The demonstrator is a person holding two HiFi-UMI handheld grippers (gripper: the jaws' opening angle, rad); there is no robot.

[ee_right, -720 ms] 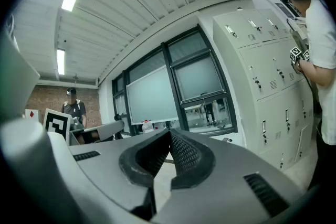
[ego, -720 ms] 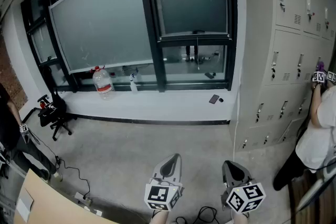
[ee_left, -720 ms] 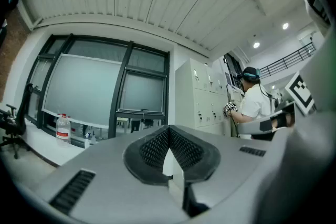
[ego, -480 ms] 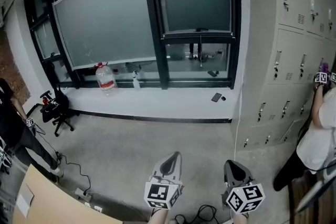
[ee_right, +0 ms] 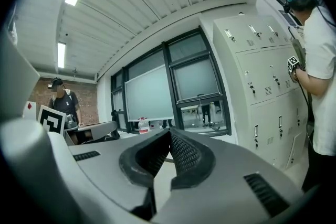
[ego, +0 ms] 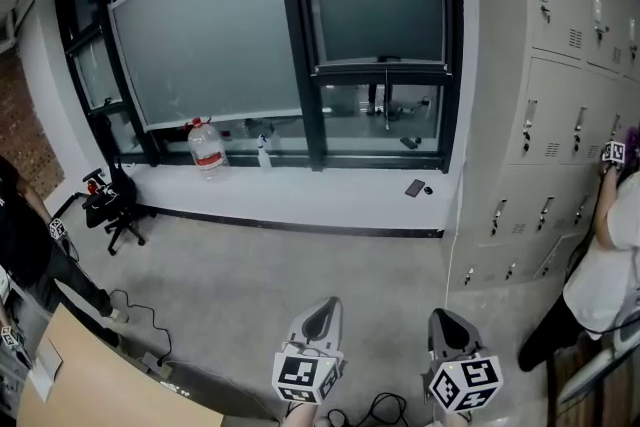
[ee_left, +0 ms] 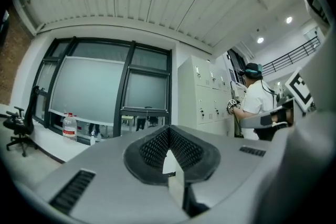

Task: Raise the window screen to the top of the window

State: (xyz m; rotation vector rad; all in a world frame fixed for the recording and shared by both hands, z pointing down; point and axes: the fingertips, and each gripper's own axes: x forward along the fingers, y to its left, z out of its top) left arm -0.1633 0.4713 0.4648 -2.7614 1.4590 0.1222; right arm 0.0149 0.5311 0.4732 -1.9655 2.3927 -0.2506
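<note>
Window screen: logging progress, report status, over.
Left gripper shut, empty. Right gripper shut, empty. Window screen lowered partway, untouched. Ledge below window.

Left gripper [ego: 322, 318] and right gripper [ego: 447, 326] point level, side by side, fingers closed and empty.

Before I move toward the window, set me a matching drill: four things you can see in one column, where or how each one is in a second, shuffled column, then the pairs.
Things:
1. water bottle
2. phone
3. office chair
4. left tool

Places or states:
A. on the floor, far left
B. shut, nothing between its jaws
C. on the white ledge, near the lockers
D. on the white ledge, below the wide frosted pane

Pairs: 1-D, 2-C, 3-A, 4-B
</note>
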